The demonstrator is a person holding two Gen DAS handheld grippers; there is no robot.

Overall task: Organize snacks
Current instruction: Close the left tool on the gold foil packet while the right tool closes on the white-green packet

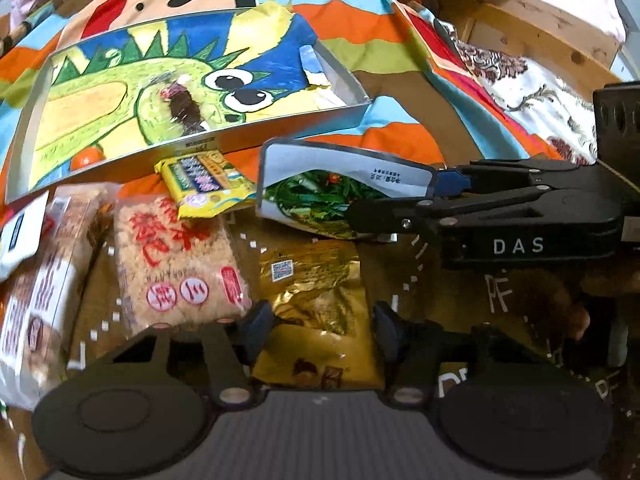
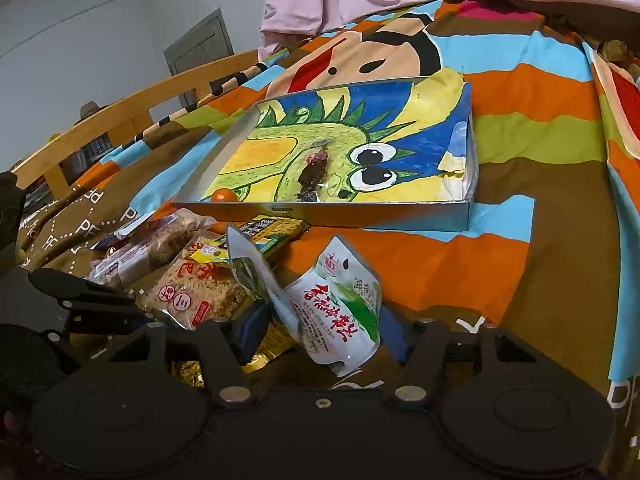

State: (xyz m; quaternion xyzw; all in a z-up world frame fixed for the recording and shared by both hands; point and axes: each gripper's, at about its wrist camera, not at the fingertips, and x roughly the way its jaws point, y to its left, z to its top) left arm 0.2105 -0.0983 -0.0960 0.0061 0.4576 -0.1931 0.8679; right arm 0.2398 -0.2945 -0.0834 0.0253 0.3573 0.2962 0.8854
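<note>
Your right gripper [image 2: 324, 332] clenches the white-and-green foil snack pouch [image 2: 340, 312]; the shallow dragon-painted cardboard tray [image 2: 384, 216] lies at twelve o'clock, long axis crosswise. Your left gripper [image 1: 324, 320] hangs released.

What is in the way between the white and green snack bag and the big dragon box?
Nothing blocks it that I can see. The right tool holds the white and green bag above the pile. The dragon box sits open just beyond, with only its low front wall and a yellow packet beside the path.
</note>
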